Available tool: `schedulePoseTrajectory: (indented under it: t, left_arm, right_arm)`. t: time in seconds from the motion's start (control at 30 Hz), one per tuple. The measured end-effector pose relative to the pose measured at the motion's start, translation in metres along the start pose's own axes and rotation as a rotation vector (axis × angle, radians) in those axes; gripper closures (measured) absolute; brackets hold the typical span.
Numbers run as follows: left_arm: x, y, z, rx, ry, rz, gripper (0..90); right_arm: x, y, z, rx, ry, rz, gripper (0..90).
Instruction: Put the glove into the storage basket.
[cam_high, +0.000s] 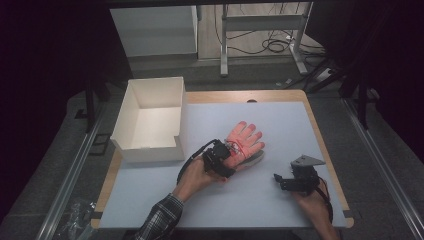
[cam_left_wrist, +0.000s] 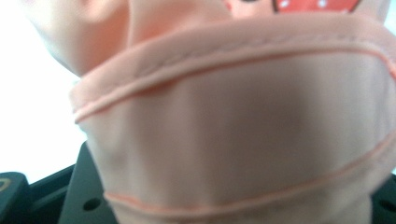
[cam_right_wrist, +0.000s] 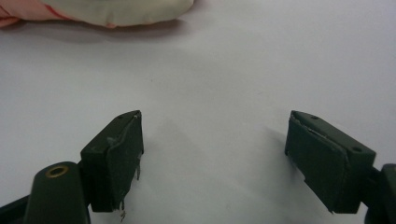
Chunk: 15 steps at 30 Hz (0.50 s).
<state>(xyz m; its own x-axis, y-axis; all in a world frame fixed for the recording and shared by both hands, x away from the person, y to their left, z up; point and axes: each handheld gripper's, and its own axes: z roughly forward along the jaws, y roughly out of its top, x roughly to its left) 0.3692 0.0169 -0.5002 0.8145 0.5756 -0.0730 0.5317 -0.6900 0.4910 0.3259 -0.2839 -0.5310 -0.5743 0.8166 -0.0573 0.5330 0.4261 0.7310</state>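
An open white box (cam_high: 150, 120) stands left of the pink glove (cam_high: 243, 141), which lies flat near the middle of the tabletop (cam_high: 280, 125). The left tool (cam_high: 227, 162) pinches the glove's cuff. Right of the glove, well apart, the right tool (cam_high: 278, 181) rests with jaws spread, holding nothing.

One pink glove (cam_high: 243, 141), one white box (cam_high: 150, 120), two grippers: left (cam_high: 226, 165), right (cam_high: 278, 179).
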Motion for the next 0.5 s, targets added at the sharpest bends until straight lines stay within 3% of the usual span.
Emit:
schedulePoseTrajectory:
  t: [0.23,0.5]
  left_arm:
    - [0.004,0.007,-0.012,-0.017,0.001,-0.009,40.6]
    - [0.009,0.016,-0.030,-0.029,0.037,-0.025,40.3]
  right_arm:
    - [0.000,0.000,0.000,0.000,0.000,0.000,19.5]
    - [0.000,0.000,0.000,0.000,-0.001,0.000,19.5]
